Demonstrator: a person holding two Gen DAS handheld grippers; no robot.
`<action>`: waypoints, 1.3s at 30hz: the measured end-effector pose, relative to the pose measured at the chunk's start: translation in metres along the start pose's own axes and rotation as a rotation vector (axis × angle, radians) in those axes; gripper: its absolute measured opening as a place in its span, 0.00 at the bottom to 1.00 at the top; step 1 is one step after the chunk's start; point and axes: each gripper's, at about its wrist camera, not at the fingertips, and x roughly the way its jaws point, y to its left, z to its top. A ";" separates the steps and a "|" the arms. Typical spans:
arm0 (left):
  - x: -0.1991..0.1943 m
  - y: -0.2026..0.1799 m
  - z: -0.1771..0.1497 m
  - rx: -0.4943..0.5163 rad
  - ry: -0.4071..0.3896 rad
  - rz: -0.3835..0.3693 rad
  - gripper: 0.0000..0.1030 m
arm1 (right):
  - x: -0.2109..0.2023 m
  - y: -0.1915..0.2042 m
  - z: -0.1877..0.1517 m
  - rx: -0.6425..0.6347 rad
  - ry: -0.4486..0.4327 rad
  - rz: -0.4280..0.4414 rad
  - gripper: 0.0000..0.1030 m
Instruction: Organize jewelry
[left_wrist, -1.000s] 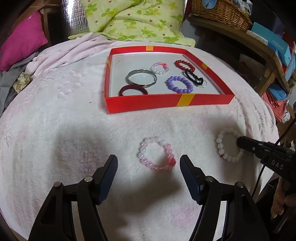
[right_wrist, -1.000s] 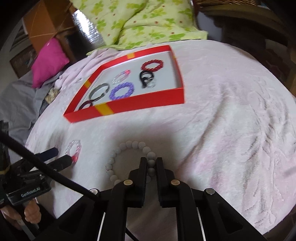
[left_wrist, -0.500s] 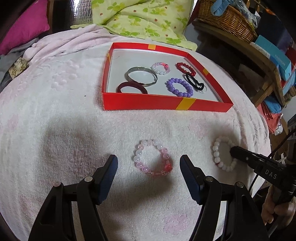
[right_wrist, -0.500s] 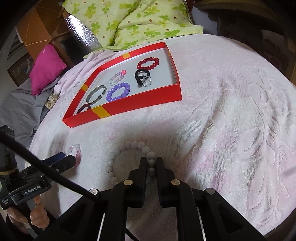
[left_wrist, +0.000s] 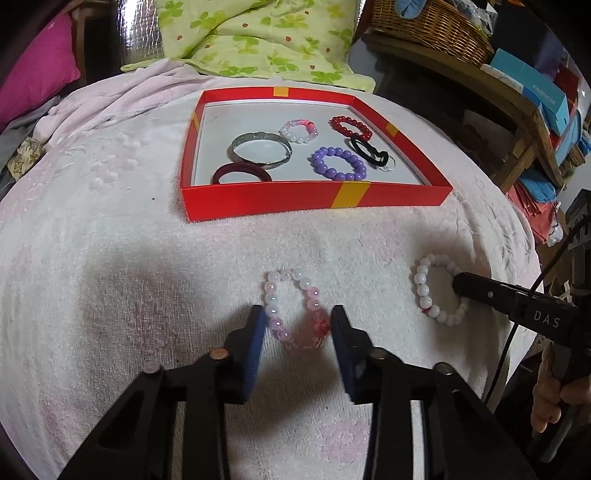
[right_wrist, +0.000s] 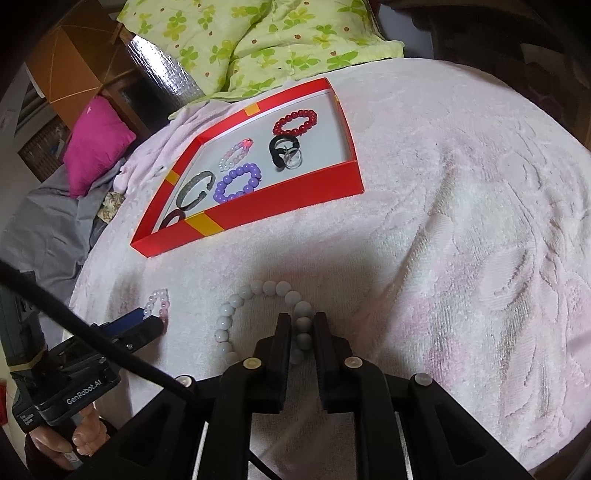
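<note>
A pink and white bead bracelet (left_wrist: 295, 306) lies on the pale pink blanket (left_wrist: 110, 277). My left gripper (left_wrist: 298, 317) stands around it, its fingers half closed on either side and close to the beads. A white bead bracelet (right_wrist: 266, 314) lies to the right, and my right gripper (right_wrist: 302, 325) is shut on its right side; it also shows in the left wrist view (left_wrist: 436, 291). A red tray (left_wrist: 314, 201) farther back holds several bracelets and bangles.
Green floral pillows (left_wrist: 258, 40) lie behind the tray, a magenta cushion (right_wrist: 96, 144) is at the left. A wooden shelf (left_wrist: 480, 85) with a wicker basket (left_wrist: 424, 26) and blue boxes stands at the right. The blanket's edge drops off near the right gripper.
My left gripper has moved forward over the pink bracelet and its fingers have closed in from wide open. The right gripper stays shut on the white bracelet.
</note>
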 end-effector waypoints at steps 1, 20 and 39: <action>0.000 0.000 -0.001 0.003 0.000 0.001 0.31 | 0.000 0.001 0.000 -0.003 0.000 -0.002 0.15; -0.007 -0.002 -0.007 0.028 -0.018 0.039 0.13 | 0.000 0.001 -0.001 -0.009 -0.001 0.011 0.21; -0.009 -0.005 -0.008 0.051 -0.020 0.076 0.13 | 0.001 0.016 -0.005 -0.103 -0.022 -0.063 0.21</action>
